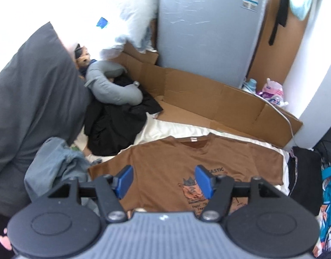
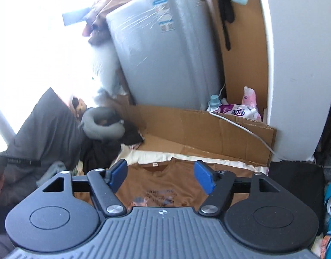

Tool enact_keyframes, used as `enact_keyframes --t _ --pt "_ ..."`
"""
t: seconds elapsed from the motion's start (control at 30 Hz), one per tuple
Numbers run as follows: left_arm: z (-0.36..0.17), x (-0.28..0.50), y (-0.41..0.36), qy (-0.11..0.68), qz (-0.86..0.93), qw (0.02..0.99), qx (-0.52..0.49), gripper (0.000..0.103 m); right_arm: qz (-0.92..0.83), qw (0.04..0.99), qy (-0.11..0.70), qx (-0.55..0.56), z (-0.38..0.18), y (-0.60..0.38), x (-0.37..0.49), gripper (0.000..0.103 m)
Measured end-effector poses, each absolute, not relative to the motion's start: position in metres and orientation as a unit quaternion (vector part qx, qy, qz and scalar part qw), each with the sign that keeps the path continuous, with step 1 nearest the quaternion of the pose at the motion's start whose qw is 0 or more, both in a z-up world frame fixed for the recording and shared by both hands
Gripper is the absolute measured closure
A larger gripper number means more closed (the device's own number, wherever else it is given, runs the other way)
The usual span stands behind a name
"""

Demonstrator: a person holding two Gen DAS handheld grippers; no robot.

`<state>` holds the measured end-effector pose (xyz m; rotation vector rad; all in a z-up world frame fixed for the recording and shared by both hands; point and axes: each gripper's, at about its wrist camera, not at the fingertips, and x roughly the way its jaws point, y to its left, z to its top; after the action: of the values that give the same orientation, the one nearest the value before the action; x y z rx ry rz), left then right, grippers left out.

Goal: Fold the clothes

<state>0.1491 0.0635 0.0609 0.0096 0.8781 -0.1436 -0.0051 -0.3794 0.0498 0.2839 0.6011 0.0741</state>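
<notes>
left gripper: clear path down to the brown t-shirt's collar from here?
Probably yes. The left gripper is open and empty above the brown t-shirt, which lies flat. The collar sits just ahead of the fingers, uncovered; the black clothes lie off to its left.

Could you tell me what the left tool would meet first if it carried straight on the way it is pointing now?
Most likely the brown T-shirt, spread flat below and ahead of the open left tool. Nothing shows between them, though depth is hard to judge.
</notes>
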Motion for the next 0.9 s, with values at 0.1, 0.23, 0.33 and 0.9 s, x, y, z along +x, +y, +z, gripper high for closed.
enact_keyframes --t 0.1,0.23,0.33,0.9 --pt "0.055 0.142 0.067 0.42 -0.066 0.905 -0.001 0.036 0.021 0.945 0.293 0.148 0.039 -0.381 -0.011 0.027" --pt "0.041 0.133 0.065 0.42 -0.084 0.903 0.005 0.031 0.009 0.942 0.294 0.16 0.021 -0.381 -0.019 0.014" --pt "0.031 0.127 0.061 0.411 -0.102 0.906 0.005 0.015 0.005 0.934 0.307 0.184 0.006 -0.38 -0.023 0.006" --pt "-0.065 0.122 0.054 0.466 -0.136 0.874 -0.024 0.001 -0.106 0.902 0.34 0.246 -0.063 -0.366 -0.031 0.001"
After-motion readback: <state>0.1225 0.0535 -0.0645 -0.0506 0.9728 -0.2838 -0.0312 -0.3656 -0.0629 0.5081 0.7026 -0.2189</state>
